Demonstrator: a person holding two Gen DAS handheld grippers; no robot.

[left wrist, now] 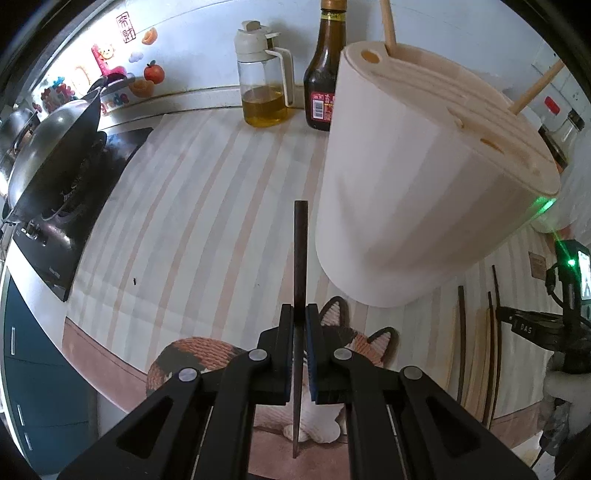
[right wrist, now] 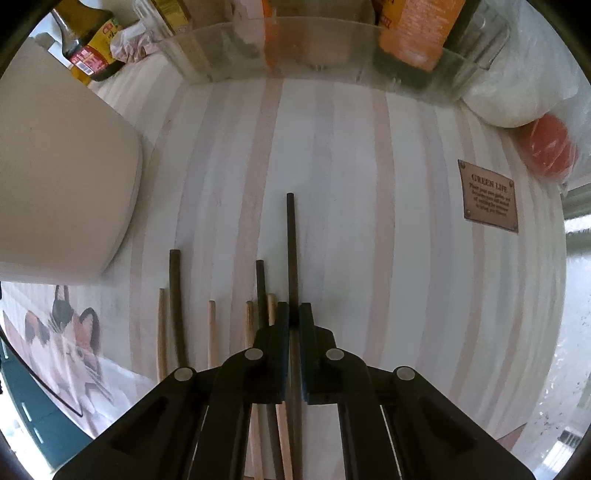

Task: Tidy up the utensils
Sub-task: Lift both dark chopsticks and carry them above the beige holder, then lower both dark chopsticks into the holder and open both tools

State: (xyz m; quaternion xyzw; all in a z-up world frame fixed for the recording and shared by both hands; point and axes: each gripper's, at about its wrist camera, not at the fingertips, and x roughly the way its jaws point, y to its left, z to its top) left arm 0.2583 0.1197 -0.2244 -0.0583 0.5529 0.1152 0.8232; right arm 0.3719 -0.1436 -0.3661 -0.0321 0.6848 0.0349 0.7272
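My left gripper is shut on a dark chopstick, which sticks up between the pads just left of the white utensil holder. Two light wooden chopsticks stand in the holder's slots. My right gripper points down at the striped mat with its pads shut on another dark chopstick that lies along the mat. To its left lie two more dark chopsticks and several light wooden chopsticks. The holder stands at the left in that view.
An oil dispenser and a dark sauce bottle stand behind the holder. A wok sits on the stove at the left. A clear tray of bottles, a bagged tomato and a small plaque border the mat.
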